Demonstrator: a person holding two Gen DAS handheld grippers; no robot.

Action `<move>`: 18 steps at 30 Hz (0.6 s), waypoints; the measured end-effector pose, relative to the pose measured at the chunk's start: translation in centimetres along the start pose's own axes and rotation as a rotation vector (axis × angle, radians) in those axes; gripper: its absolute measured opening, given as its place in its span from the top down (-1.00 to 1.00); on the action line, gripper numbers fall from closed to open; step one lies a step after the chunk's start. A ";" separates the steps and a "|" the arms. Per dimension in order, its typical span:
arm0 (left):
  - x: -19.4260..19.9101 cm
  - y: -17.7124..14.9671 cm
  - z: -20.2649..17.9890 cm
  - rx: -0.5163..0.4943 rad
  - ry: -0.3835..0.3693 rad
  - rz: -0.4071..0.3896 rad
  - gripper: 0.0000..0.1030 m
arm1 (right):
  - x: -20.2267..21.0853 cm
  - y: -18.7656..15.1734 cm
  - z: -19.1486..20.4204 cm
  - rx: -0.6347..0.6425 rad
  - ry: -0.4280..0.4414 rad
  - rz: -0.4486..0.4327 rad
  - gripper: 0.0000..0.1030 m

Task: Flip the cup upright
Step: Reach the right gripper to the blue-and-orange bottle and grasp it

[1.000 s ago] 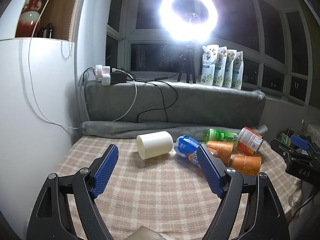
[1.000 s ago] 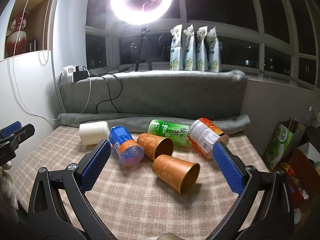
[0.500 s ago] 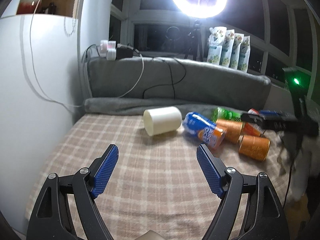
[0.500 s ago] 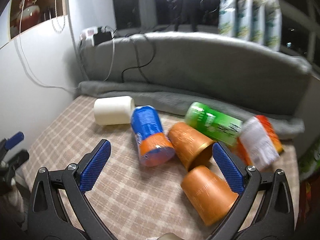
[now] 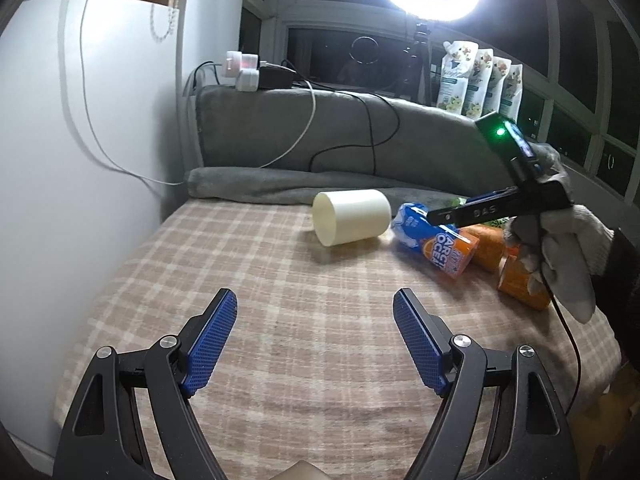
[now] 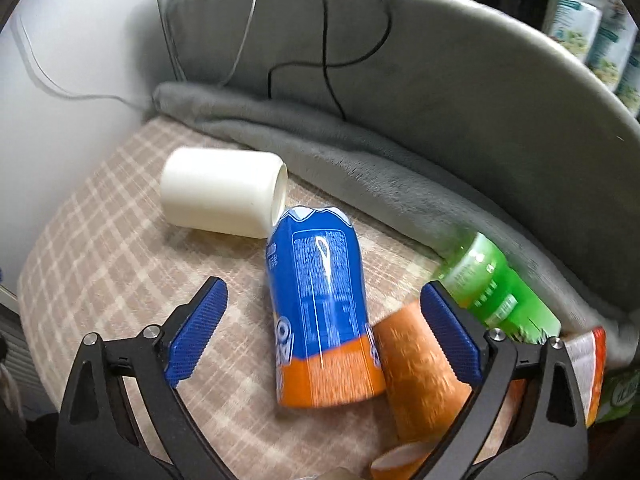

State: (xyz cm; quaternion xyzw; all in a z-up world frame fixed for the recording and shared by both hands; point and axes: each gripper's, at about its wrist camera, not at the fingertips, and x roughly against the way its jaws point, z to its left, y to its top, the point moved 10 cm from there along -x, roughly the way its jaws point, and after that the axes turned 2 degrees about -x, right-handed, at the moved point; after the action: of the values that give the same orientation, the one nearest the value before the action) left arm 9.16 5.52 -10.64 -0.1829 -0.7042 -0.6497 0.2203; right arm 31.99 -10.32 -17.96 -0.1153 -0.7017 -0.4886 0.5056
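Observation:
A cream cup lies on its side at the back of the checked cloth; it also shows in the right wrist view. A blue and orange cup lies beside it, between the jaws of my open right gripper, which hovers over it. Two orange cups lie to its right. My left gripper is open and empty, low over the front of the cloth. The right gripper in a gloved hand also shows in the left wrist view.
A green bottle and a red and white can lie at the back right against a grey blanket roll. Cables hang over the grey backrest. A white wall bounds the left side.
My right gripper has moved forward and down over the blue and orange cup. The left gripper has risen and tilted down a little. Both stay open.

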 end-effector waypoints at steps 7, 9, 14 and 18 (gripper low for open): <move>-0.2 0.0 1.2 0.015 0.016 -0.001 -0.56 | -2.5 0.6 0.5 0.043 -0.004 0.067 -0.81; -0.2 0.1 1.4 0.017 0.020 -0.002 -0.56 | -3.1 0.7 0.6 0.053 -0.010 0.082 -0.81; 0.2 0.3 1.9 0.023 0.033 -0.013 -0.56 | -4.1 0.6 1.1 0.079 -0.009 0.110 -0.62; 0.4 0.6 2.3 0.023 0.044 -0.021 -0.56 | -4.4 0.4 1.6 0.107 -0.018 0.118 -0.33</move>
State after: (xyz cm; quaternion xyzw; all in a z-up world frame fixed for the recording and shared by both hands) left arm 8.99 7.83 -10.06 -0.1586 -0.7084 -0.6478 0.2311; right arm 33.34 -7.39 -21.31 -0.1337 -0.7233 -0.4188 0.5325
